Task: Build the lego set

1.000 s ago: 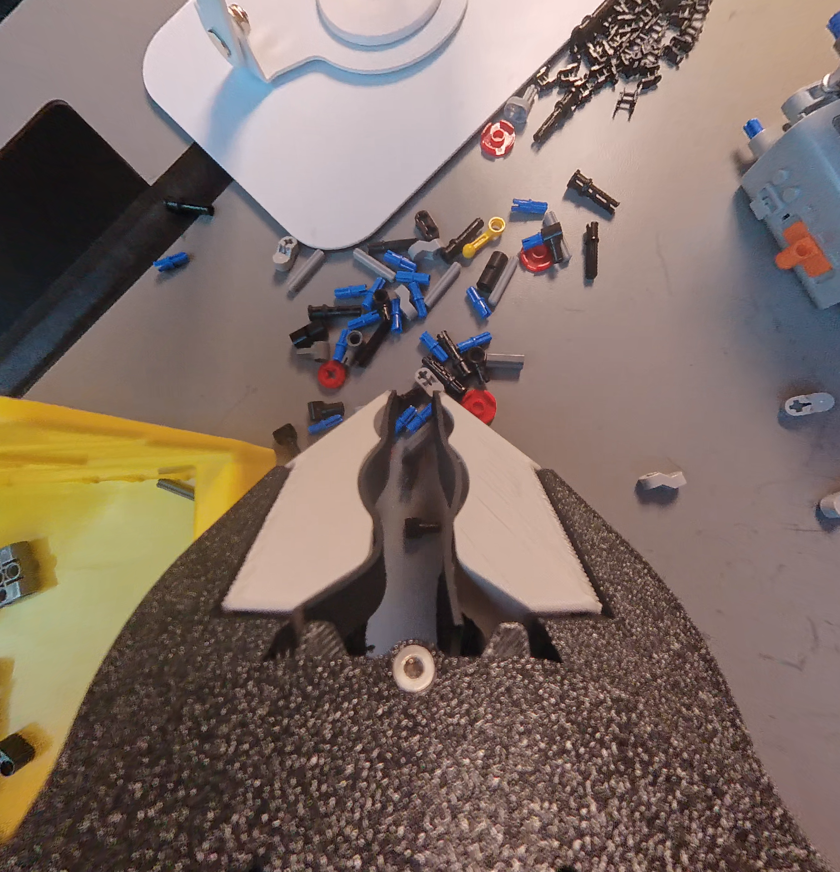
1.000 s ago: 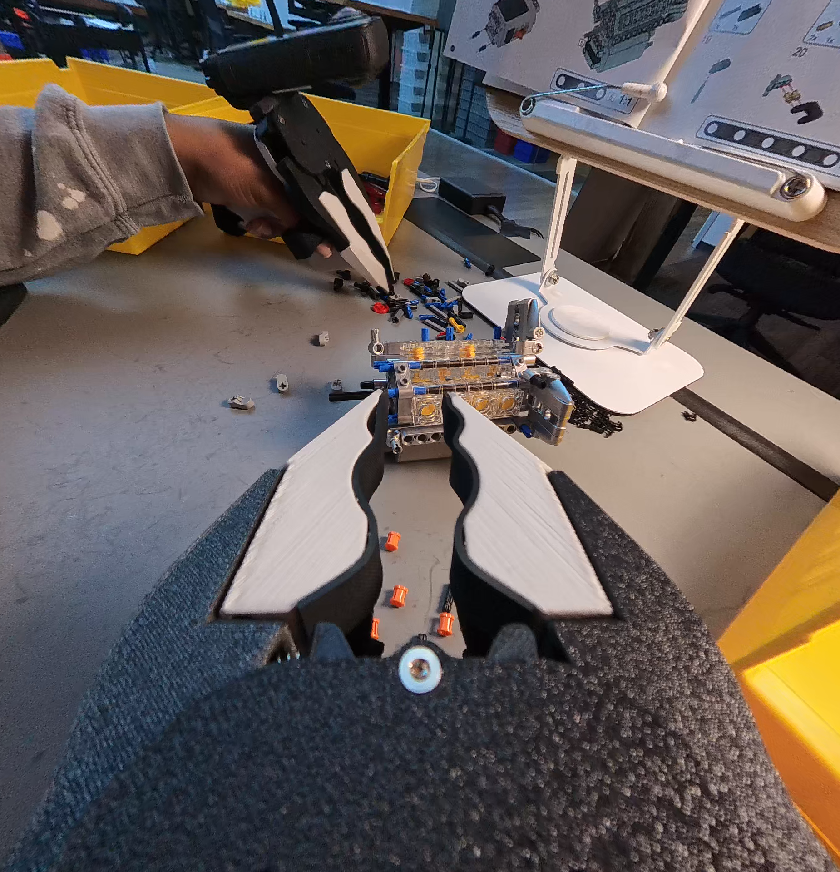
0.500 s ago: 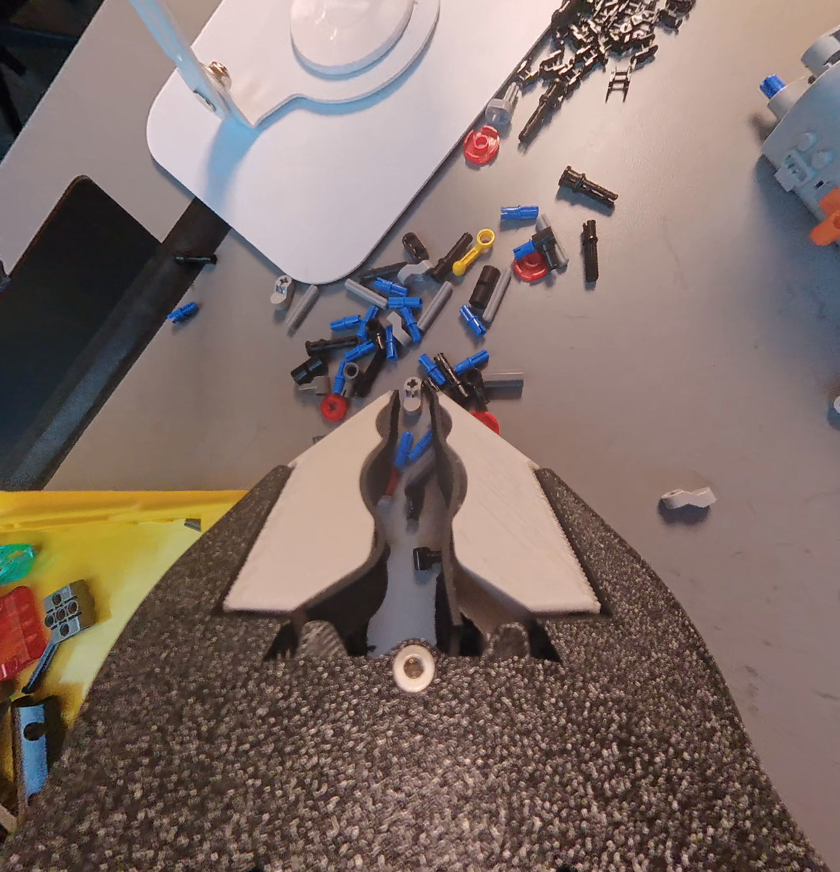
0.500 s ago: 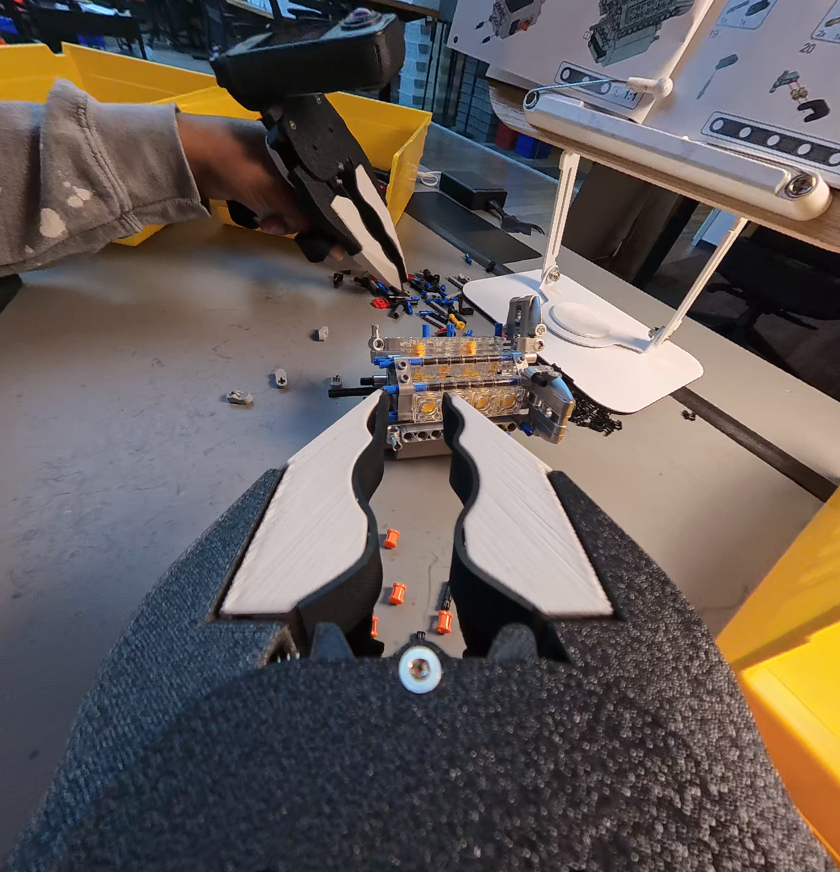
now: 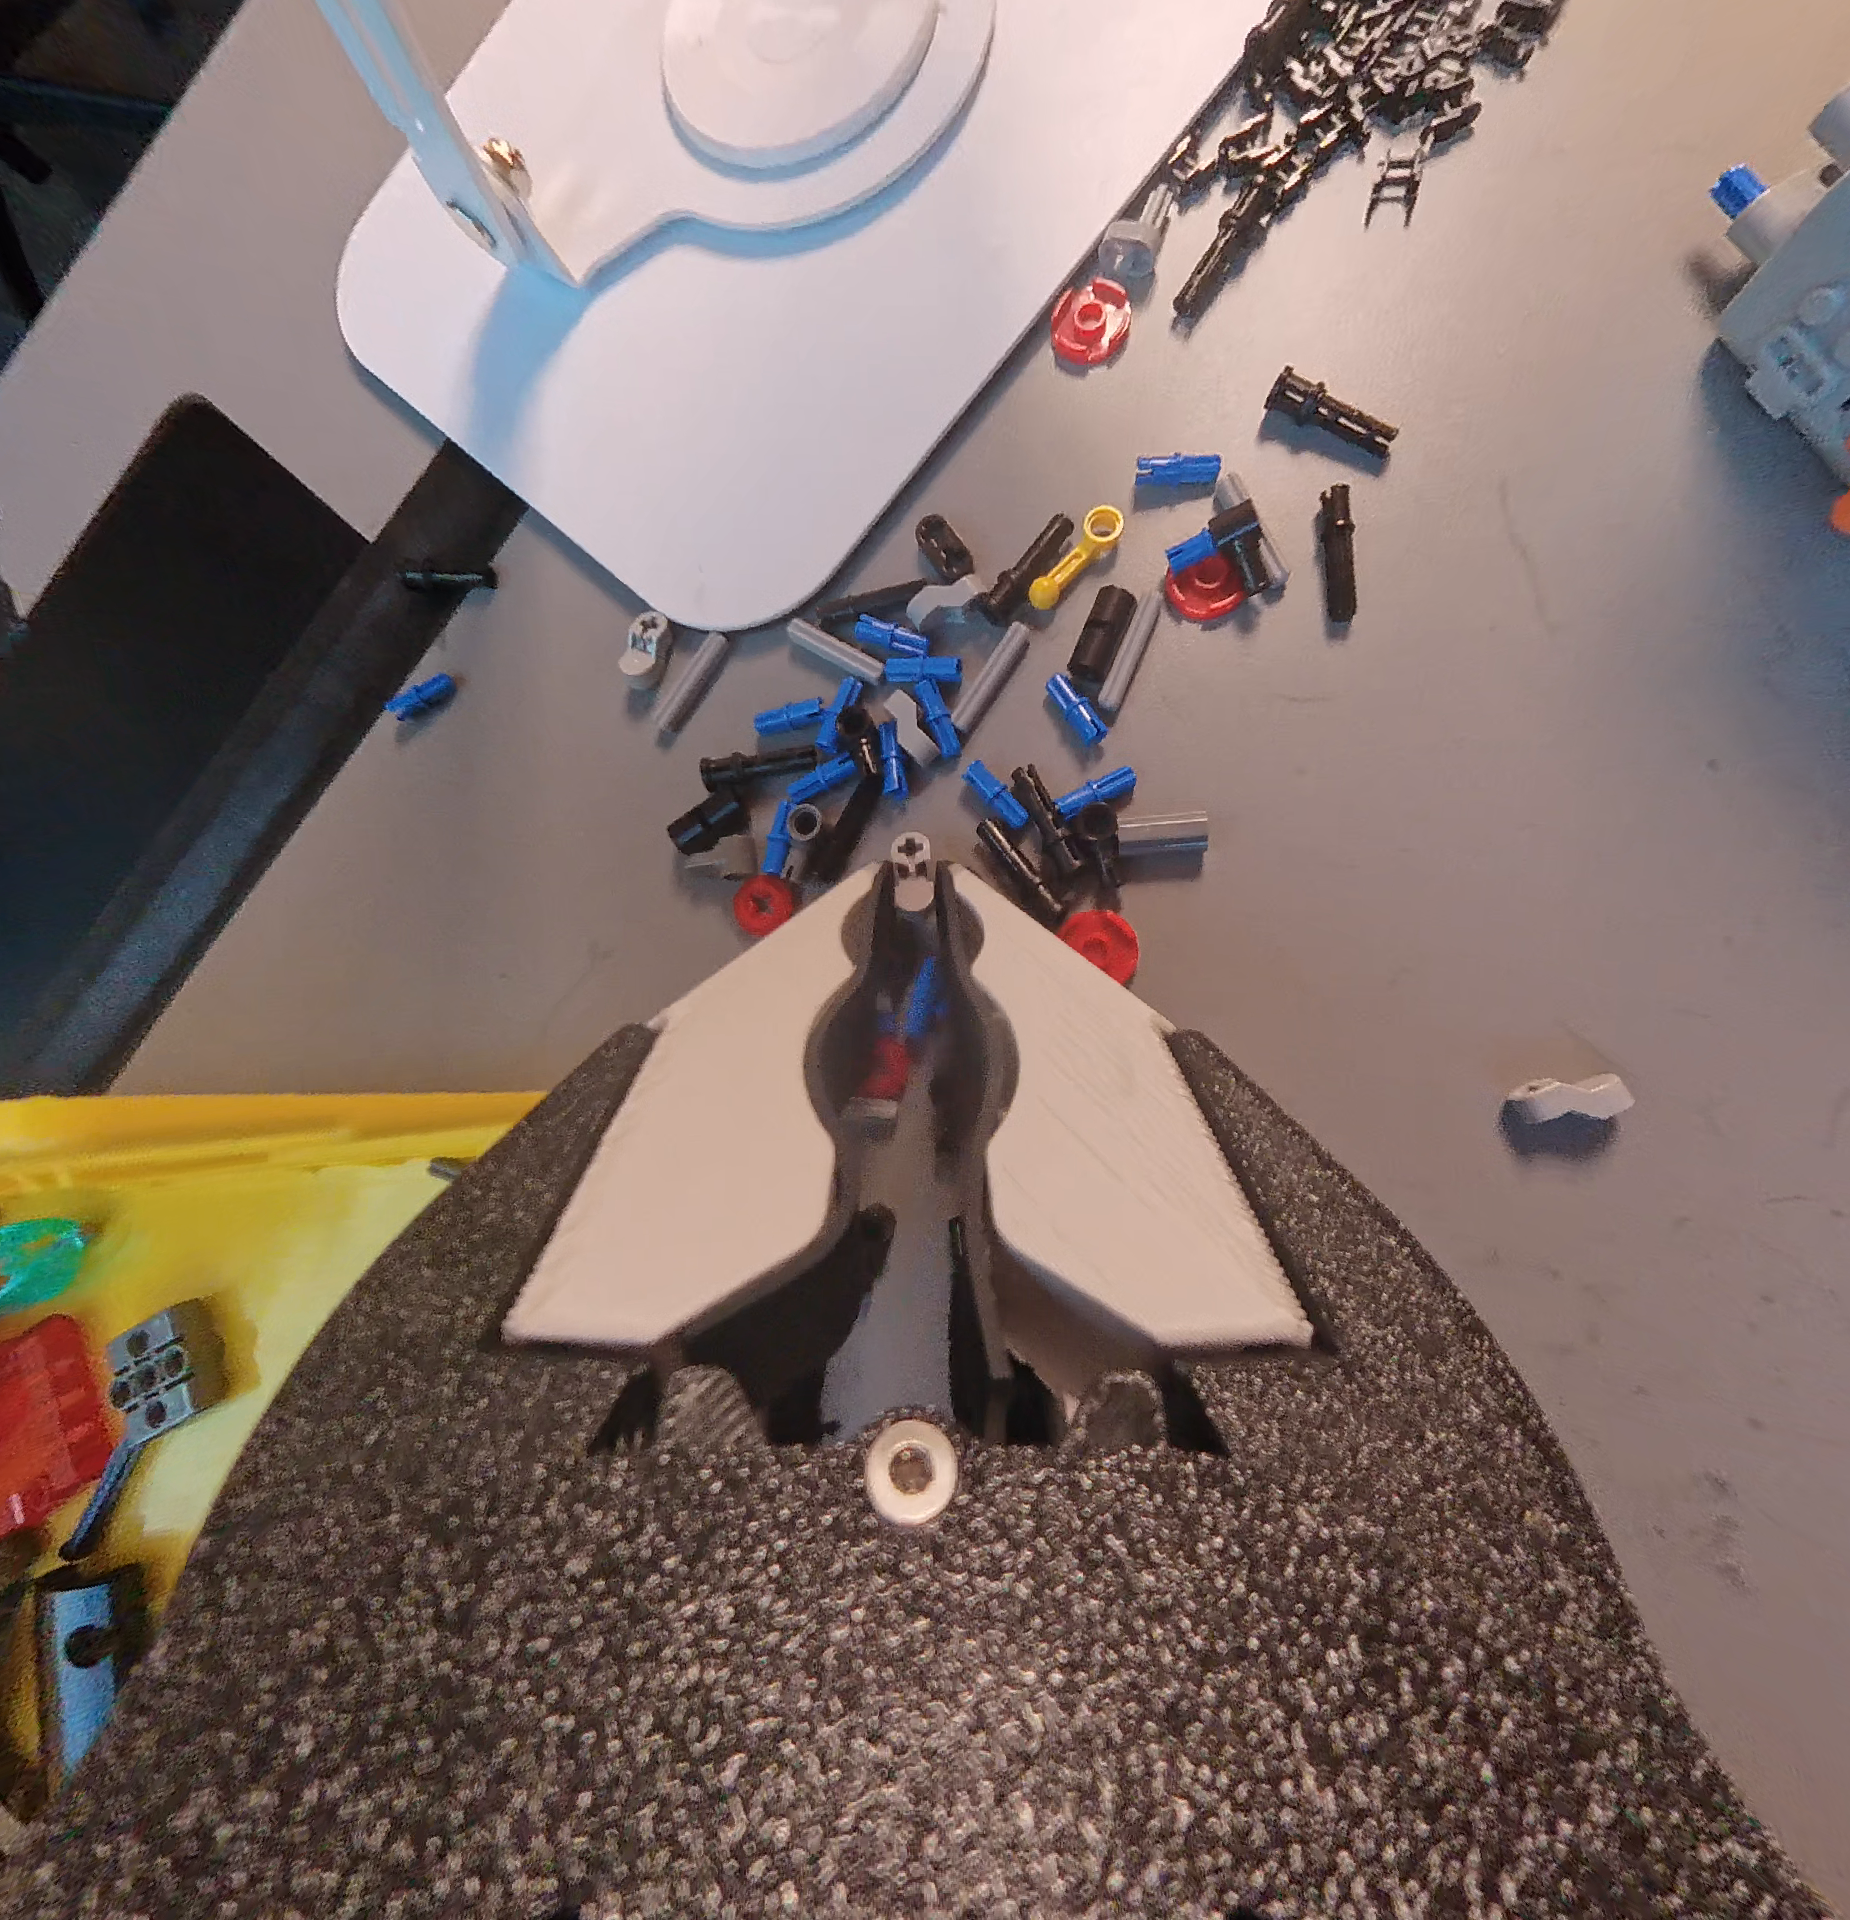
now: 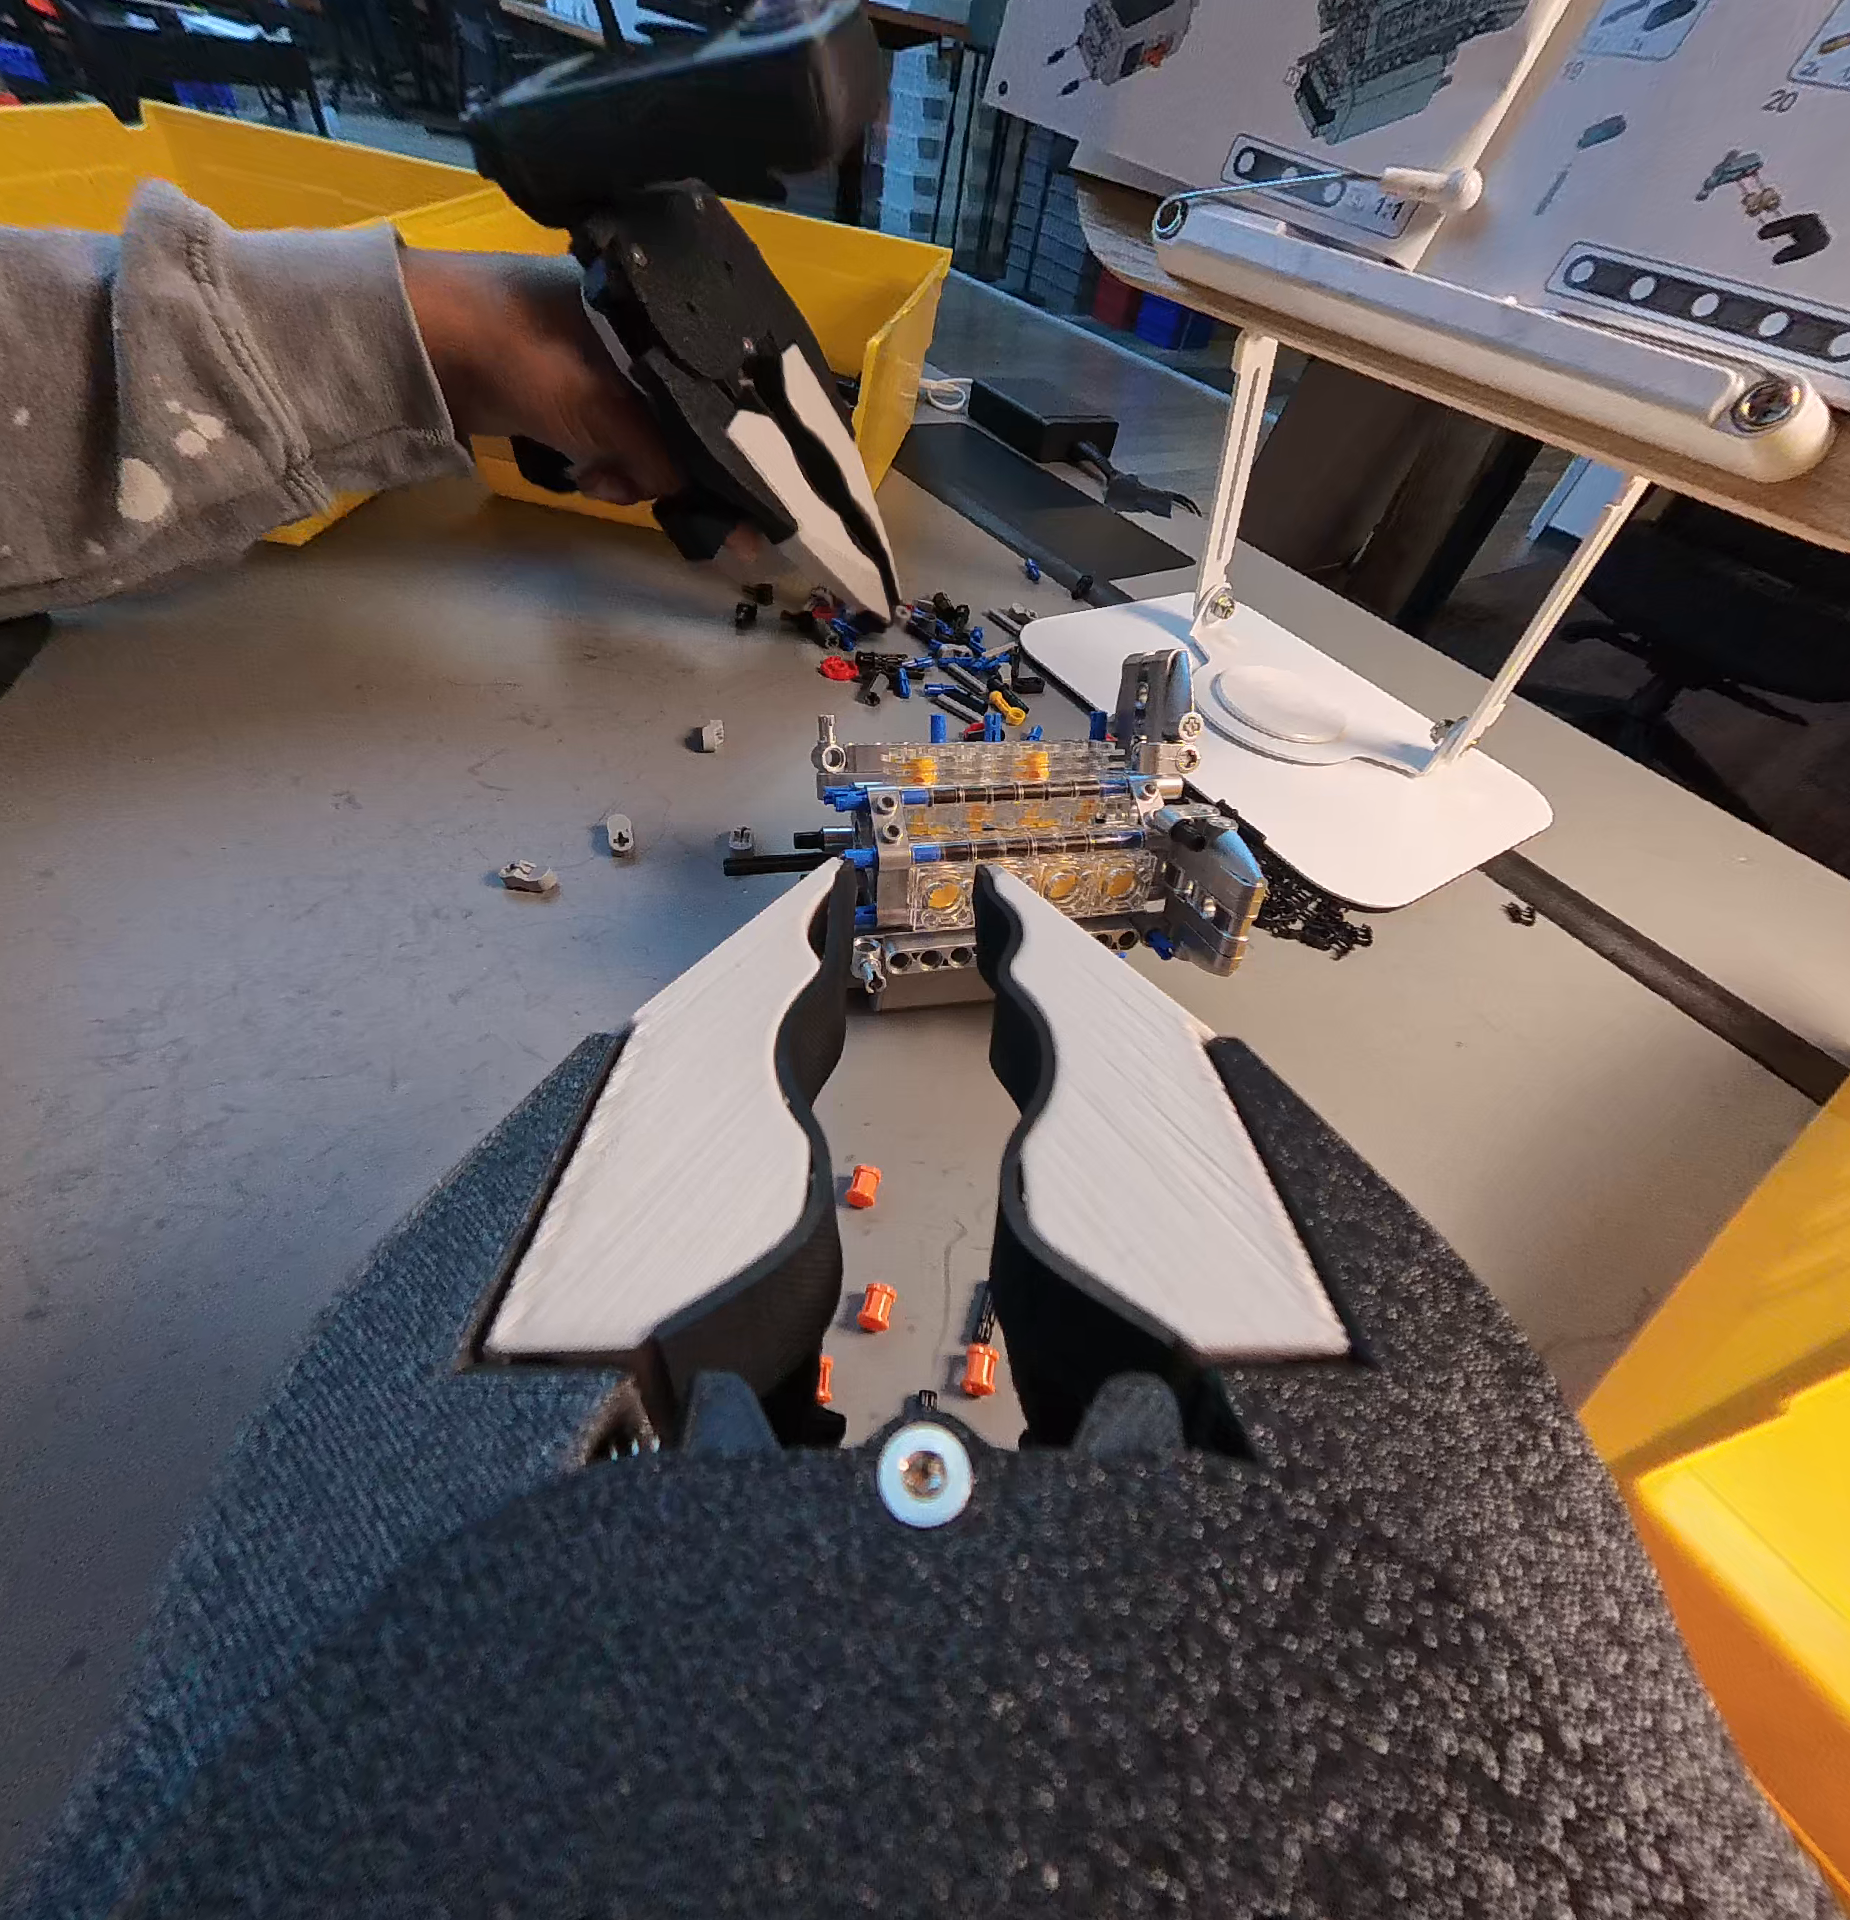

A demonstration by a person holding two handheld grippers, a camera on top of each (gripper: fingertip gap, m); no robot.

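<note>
My left gripper (image 5: 913,883) is shut on a small light grey connector with a cross hole (image 5: 910,854), which sticks out at the fingertips. It hangs just above a scatter of blue, black and red pins (image 5: 931,707) on the grey table. In the right wrist view a hand in a grey sleeve holds it (image 6: 885,613) over that same scatter (image 6: 931,655). My right gripper (image 6: 910,894) is open, its fingertips either side of the near left end of a grey and clear brick assembly (image 6: 1014,821). I cannot tell whether they touch it.
A white stand base (image 5: 692,312) holding an instruction sheet (image 6: 1523,104) stands behind the pins. Yellow bins sit at the left (image 5: 121,1299) and right (image 6: 1783,1455). Black links (image 5: 1336,94), loose grey pieces (image 5: 1565,1101) and orange pins (image 6: 876,1306) lie about. There is about 25 centimetres between the tips of the two grippers.
My left gripper has closed on the grey connector and lifted up and back from the pile. My right gripper has not moved.
</note>
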